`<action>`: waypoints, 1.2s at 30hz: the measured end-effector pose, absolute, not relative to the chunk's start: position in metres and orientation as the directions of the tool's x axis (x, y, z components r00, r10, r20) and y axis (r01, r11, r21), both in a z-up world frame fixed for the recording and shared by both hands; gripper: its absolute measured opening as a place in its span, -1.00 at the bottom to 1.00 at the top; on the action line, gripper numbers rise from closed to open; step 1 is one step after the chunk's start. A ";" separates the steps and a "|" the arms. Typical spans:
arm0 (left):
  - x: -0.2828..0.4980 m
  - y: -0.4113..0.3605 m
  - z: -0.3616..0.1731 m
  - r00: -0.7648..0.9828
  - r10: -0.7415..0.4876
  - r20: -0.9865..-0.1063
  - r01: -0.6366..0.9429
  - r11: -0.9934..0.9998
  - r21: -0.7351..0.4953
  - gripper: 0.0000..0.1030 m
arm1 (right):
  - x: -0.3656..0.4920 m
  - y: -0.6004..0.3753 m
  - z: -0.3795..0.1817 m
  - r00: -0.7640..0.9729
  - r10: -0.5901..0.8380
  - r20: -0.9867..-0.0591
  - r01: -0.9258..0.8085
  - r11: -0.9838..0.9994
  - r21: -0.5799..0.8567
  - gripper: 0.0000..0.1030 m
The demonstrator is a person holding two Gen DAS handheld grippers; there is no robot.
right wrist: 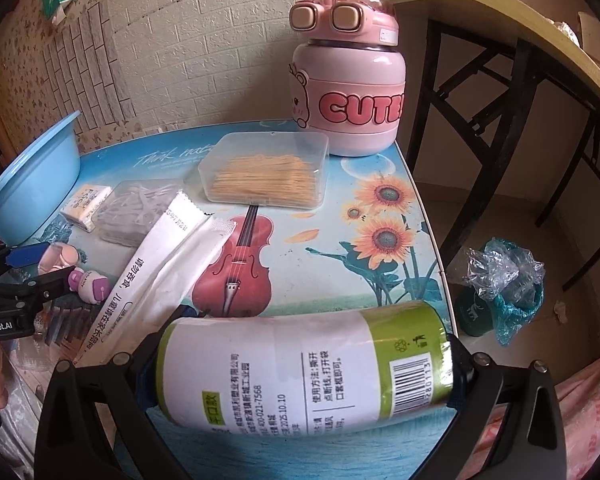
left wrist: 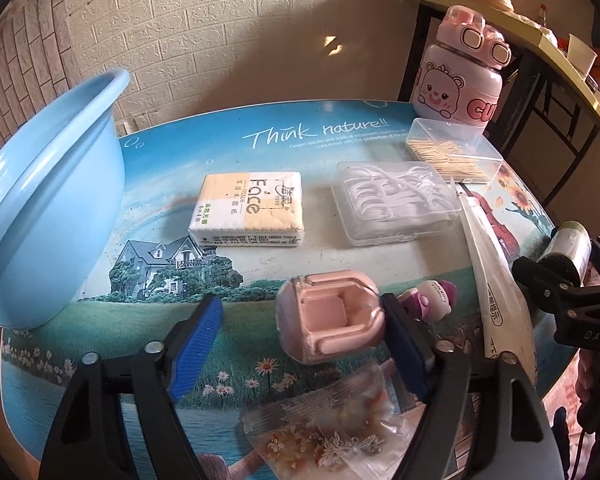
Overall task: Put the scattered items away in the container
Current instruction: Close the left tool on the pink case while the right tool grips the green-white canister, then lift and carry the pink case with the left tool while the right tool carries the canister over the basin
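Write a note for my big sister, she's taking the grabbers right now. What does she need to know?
Left gripper: open around the pink case; one pad beside it, the other clear, no grip yet.
Right gripper: shut on the green-and-white roll, held end to end.
Blue basin: at the table's left edge; I can't see anything in it.
Still out: tissue pack, floss-pick box, toothpick box, white sachets, small figure, clear snack bag, pink bottle.
Next, probably: close on the case, then carry both to the basin.
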State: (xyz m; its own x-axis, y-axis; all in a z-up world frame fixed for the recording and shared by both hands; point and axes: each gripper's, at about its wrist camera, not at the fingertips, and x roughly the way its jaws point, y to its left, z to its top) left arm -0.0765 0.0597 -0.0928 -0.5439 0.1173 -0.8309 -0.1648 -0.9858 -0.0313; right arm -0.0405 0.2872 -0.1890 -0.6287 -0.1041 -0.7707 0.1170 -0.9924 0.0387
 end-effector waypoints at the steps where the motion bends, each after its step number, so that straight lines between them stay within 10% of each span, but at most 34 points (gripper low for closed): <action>1: -0.075 0.059 -0.092 -0.544 0.122 -0.830 -0.171 -0.985 -0.032 0.35 | -0.040 0.287 -0.189 -0.630 -0.101 -0.770 0.117 -0.993 0.034 1.00; 7: -0.073 0.056 -0.091 -0.548 0.148 -0.823 -0.198 -0.979 -0.044 -0.07 | -0.036 0.284 -0.190 -0.637 -0.084 -0.766 0.113 -0.993 0.016 1.00; 36: -0.055 0.023 -0.061 -0.622 0.222 -0.751 -0.181 -0.974 -0.138 -0.07 | -0.013 0.284 -0.161 -0.680 -0.057 -0.731 0.005 -0.997 0.072 0.88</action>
State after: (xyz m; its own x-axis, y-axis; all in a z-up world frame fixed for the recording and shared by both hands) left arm -0.0548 0.0228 -0.0606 -0.6217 0.2219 -0.7512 -0.1806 -0.9738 -0.1382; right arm -0.0134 0.2840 -0.1606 -0.6804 -0.0567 -0.7306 0.0054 -0.9974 0.0724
